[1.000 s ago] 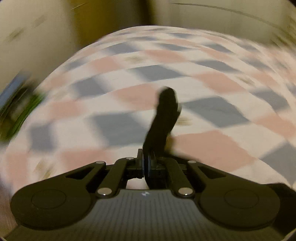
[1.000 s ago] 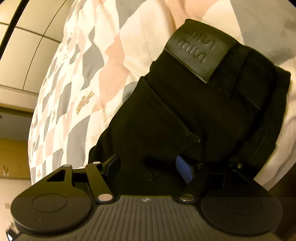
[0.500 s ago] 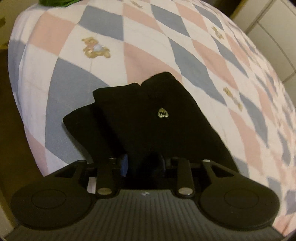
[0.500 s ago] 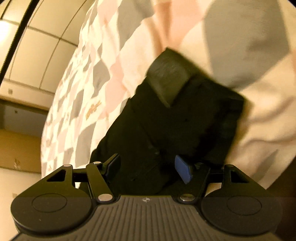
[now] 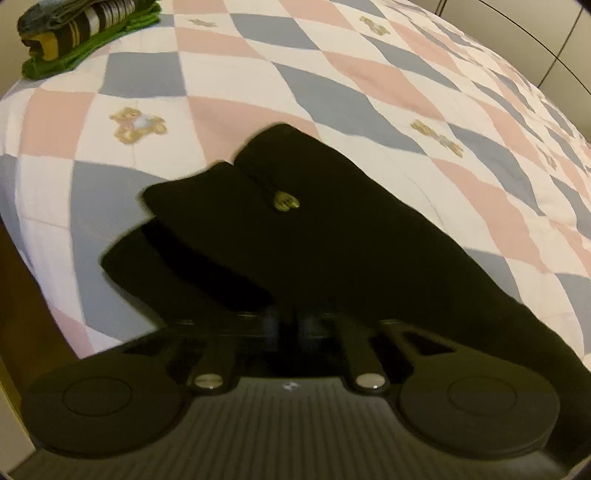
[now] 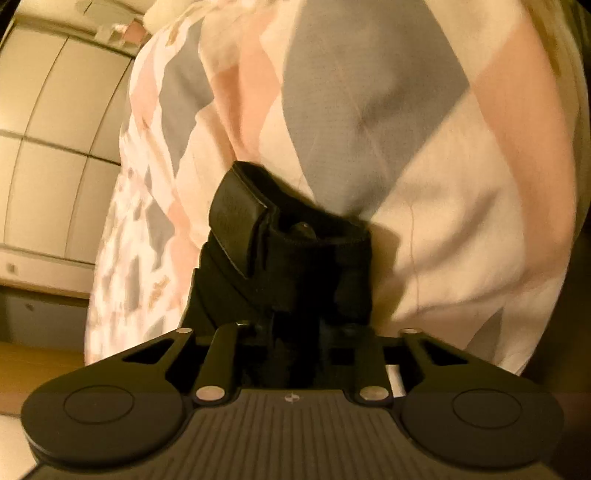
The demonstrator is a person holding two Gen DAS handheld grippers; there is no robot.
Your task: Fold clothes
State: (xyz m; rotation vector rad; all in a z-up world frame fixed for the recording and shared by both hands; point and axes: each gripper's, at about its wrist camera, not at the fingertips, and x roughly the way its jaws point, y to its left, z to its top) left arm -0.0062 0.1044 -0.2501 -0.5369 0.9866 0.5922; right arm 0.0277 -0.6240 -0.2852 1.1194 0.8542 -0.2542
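Currently, black denim trousers with a small brass button (image 5: 286, 202) lie across the quilted bedspread of pink, grey-blue and white diamonds (image 5: 332, 74), which serves as the landmark. The garment sits near the bedspread's near corner, waistband end (image 5: 207, 192) pointing away from the left gripper (image 5: 286, 321), its bulk trailing back toward the camera and off to the right.

Left gripper: jaws drawn close together with black cloth between them; judged clamped on the trousers, though the fingertips are dark against dark fabric. Right gripper (image 6: 295, 332): jaws likewise pinched on a bunched, upright fold of the same trousers (image 6: 288, 258), a black leather waistband patch (image 6: 232, 225) showing at its top, the cloth lifted off the bedspread.

Judgement: two separate grips let the person carry one part of the garment over another without it sagging in the middle; probably mid-fold. Which fold this is cannot be settled.

At the far left corner of the bedspread, a stack of folded striped and green clothes (image 5: 81, 33) rests well apart from the trousers, presumably kept clear of the working area.
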